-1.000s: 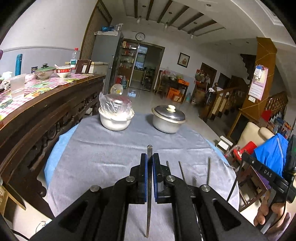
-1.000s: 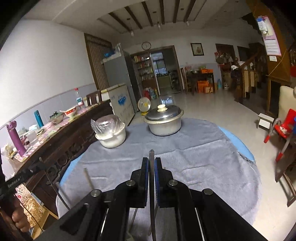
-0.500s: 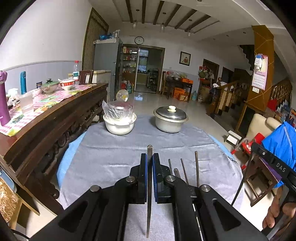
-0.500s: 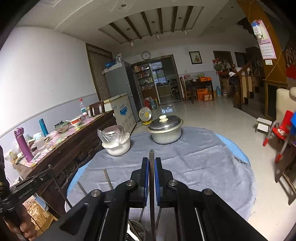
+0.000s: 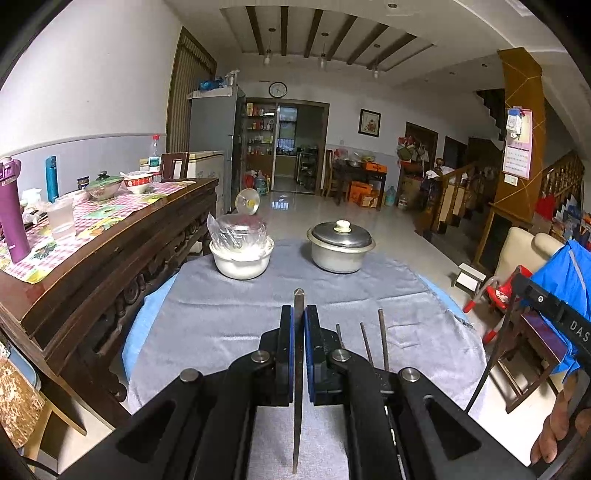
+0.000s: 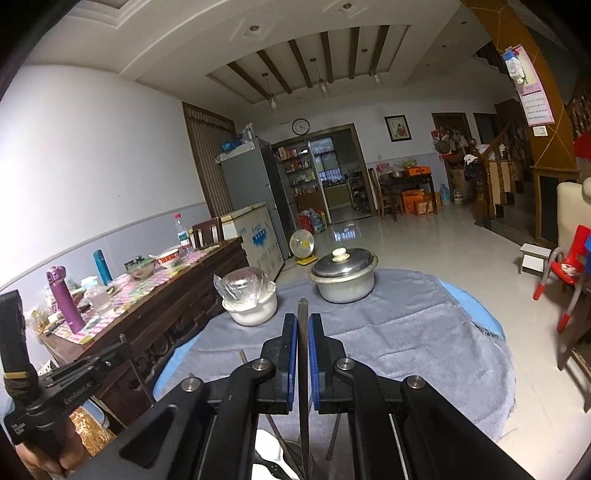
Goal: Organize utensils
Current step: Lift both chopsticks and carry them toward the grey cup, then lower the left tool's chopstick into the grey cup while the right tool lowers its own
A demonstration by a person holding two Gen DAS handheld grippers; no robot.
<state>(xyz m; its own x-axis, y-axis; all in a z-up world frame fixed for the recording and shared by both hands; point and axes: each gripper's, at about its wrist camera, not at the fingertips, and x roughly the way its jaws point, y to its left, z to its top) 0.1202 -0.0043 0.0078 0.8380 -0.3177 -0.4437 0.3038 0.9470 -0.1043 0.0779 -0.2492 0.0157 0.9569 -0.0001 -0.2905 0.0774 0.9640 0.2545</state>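
Holding one chopstick (image 5: 297,369) in your left gripper (image 5: 298,325) and another chopstick (image 6: 303,369) in your right gripper (image 6: 303,332), jaws clamped; both point forward over the bench (image 5: 221,317), lower ends cropped.

White walls, beamed ceiling (image 5: 317,33), glossy tiled floor (image 5: 384,225).

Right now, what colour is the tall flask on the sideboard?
Purple flask; clearest in the left wrist view.

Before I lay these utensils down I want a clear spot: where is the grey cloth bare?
The grey cloth is bare across its middle, between the white bowl and lidded pot at the far edge and both grippers. The near edge is crowded: upright utensils stand there.
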